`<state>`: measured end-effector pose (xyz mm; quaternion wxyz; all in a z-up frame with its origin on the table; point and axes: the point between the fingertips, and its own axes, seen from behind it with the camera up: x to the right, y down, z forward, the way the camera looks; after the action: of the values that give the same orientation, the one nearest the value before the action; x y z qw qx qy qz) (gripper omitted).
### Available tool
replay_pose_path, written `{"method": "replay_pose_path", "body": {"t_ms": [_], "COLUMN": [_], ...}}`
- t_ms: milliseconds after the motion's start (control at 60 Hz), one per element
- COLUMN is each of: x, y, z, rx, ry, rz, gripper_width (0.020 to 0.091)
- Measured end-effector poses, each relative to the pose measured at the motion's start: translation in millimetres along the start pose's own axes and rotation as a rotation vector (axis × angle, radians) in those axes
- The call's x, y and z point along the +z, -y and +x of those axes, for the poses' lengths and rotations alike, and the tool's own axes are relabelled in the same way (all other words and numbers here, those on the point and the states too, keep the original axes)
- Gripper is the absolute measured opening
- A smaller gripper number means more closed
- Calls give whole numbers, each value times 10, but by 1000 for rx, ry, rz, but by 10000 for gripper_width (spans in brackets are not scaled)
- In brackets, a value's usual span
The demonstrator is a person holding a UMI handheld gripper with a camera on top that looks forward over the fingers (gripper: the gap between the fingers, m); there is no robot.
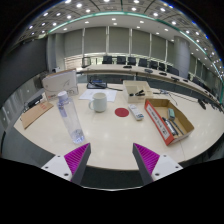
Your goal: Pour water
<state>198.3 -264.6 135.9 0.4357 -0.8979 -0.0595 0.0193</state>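
The gripper is hovering with fingers spread wide, holding nothing — the bottle is standing upright on the counter, ahead to the left — a cup is sitting beyond it.

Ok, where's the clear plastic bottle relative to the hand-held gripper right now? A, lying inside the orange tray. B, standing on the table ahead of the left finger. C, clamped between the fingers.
B: the clear bottle stands upright on the table, beyond the open hand-held gripper, ungrasped.
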Motion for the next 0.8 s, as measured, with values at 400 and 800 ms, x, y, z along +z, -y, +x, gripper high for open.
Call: {"method": "replay_pose_path", "body": {"t_ms": [400, 800], "x": [1086, 1645], "y": [304, 631], "z": [-1492, -1581], "rx": [-5, -11], "ry": [24, -55], "rz": [188, 287], "gripper_width": [861, 393]}}
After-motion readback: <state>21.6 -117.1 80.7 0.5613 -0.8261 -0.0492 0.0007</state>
